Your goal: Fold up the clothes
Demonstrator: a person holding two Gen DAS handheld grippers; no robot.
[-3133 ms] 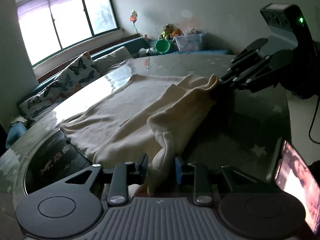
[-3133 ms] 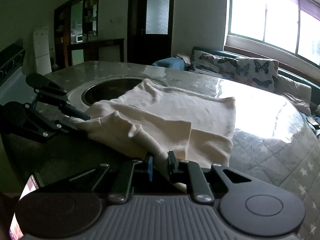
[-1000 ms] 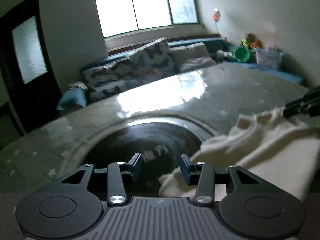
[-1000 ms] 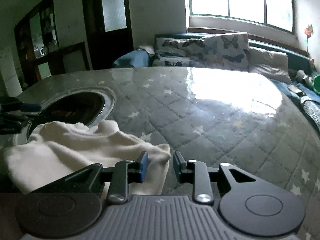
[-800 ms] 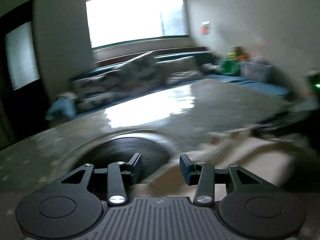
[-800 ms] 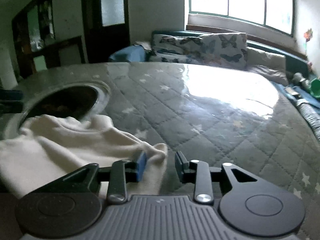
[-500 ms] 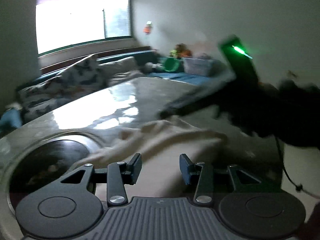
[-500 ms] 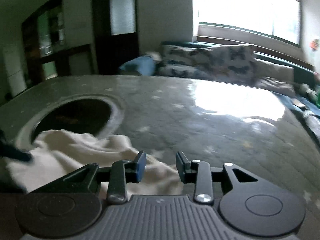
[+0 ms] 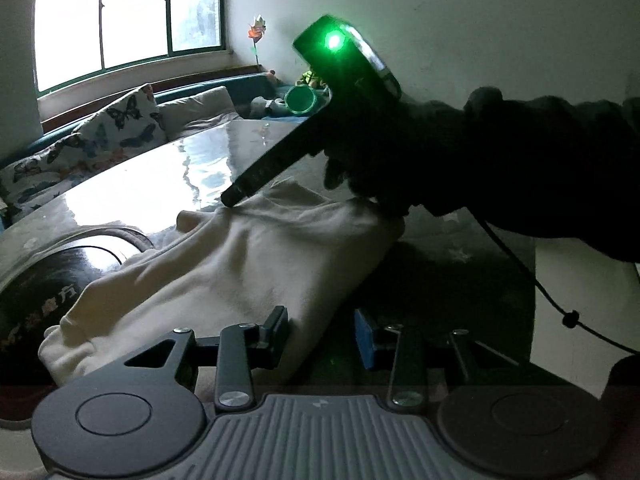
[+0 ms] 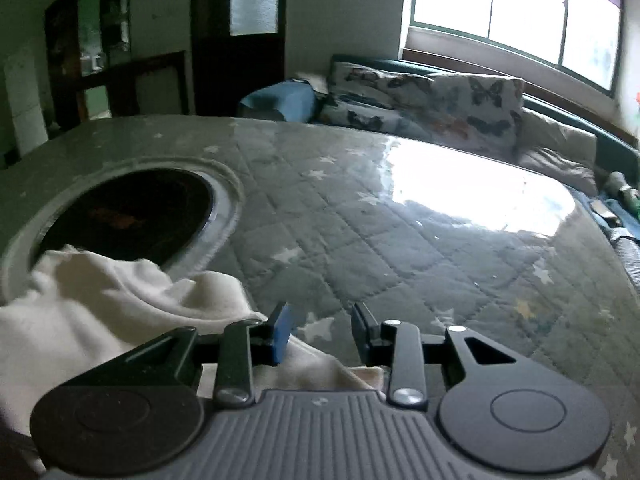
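Between folds: both grippers are sitting loose at the edges of a bunched cream garment (image 9: pixel 256 264).

The garment is lying crumpled on the quilted, star-patterned table (image 10: pixel 400 232), partly over the dark round inset (image 10: pixel 128 216) at nine o'clock from the table's middle. The left gripper (image 9: pixel 322 334) is closing, its jaws apart around the near hem without pinching it. The right gripper (image 10: pixel 320 330) is resting parted at the far edge, toward one o'clock in the left view, holding nothing. Judging from this, the next move is calling for a firm pinch on two corners before lifting. Pale characters are showing on the inset's rim (image 9: pixel 44 304), too dim to read.
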